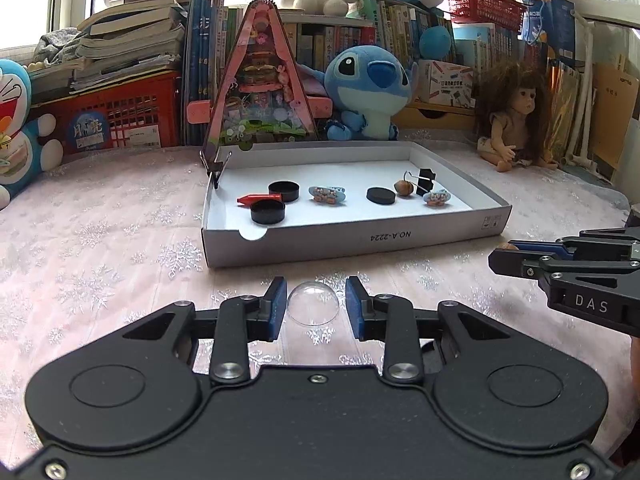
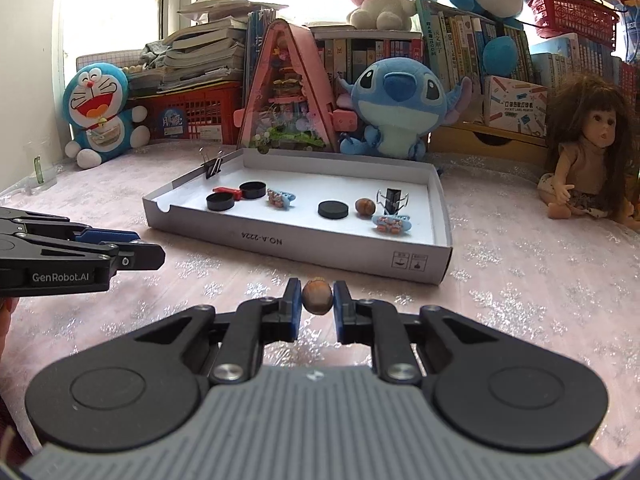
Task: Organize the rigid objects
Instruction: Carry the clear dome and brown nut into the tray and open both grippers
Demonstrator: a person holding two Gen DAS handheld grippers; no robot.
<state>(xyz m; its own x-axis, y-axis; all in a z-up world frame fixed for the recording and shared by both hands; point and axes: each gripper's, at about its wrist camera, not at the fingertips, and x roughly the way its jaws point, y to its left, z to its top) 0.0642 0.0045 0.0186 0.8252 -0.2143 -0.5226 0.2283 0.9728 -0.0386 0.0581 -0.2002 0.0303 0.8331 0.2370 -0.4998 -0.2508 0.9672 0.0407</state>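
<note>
A clear plastic dome [image 1: 313,304] rests on the pink snowflake cloth, and my left gripper [image 1: 316,293] is shut on it, blue pads against its sides. My right gripper [image 2: 317,294] is shut on a brown nut [image 2: 317,298] just above the cloth. Each gripper shows side-on in the other's view: the right gripper [image 1: 502,254] at the right edge, the left gripper [image 2: 150,246] at the left edge. Just beyond both lies a shallow white box tray [image 1: 352,240], whose front wall [image 2: 304,248] faces me.
The tray holds black round caps [image 1: 267,212], a red crayon [image 1: 256,199], two small patterned clips [image 1: 327,194], another nut [image 1: 403,188] and a black binder clip [image 1: 426,180]. Plush toys, a doll [image 1: 516,120], a pink triangular model and books line the back.
</note>
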